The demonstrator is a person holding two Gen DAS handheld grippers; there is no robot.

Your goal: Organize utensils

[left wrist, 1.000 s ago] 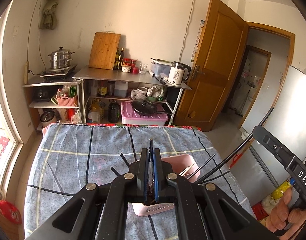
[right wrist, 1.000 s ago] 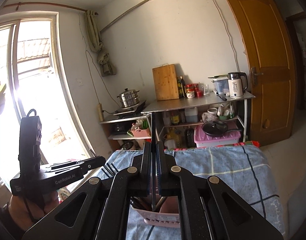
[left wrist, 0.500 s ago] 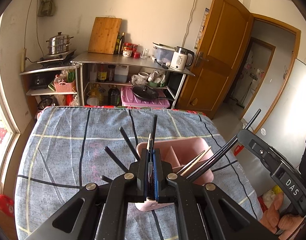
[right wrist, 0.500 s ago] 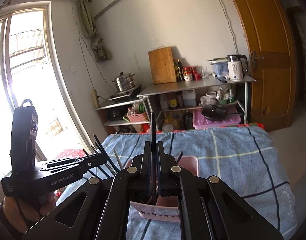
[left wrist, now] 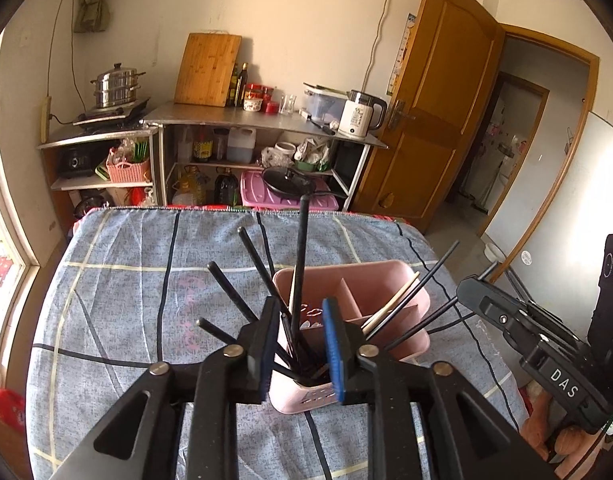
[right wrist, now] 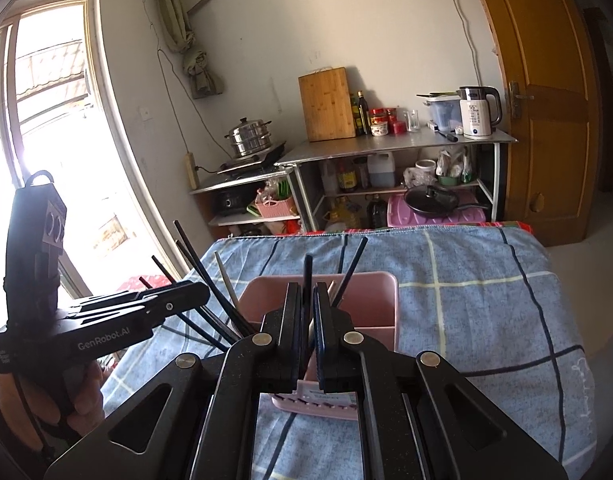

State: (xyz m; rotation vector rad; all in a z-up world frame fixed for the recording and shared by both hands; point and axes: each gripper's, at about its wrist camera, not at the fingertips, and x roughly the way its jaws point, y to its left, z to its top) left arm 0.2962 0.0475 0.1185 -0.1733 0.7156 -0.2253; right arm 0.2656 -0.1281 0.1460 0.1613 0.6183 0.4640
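Dropping chopsticks into a pink holder (left wrist: pixel 390 280) is the step in hand, and both grippers stand right over it. On the left, the left gripper (left wrist: pixel 300 350) has just been opening: its jaws stand apart, and the black chopstick (left wrist: pixel 301 256) between them stands upright in the near-left compartment, seemingly free of the pads. Other black chopsticks (left wrist: pixel 230 284) fan out leftward from that same compartment. The holder sits on a blue checked cloth (left wrist: pixel 118 292) covering the table, near its front edge; it is a pale pink plastic box with inner dividers and slots along its base. To the right, light wooden chopsticks (left wrist: pixel 390 304) lean from another compartment. Further right, the right gripper (right wrist: pixel 307 336) has just begun easing open, yet its pads look nearly closed around another black chopstick (right wrist: pixel 307 276) pointing down into the holder. Next, I judge, both hands must let go fully and lift straight up without snagging the sticks.
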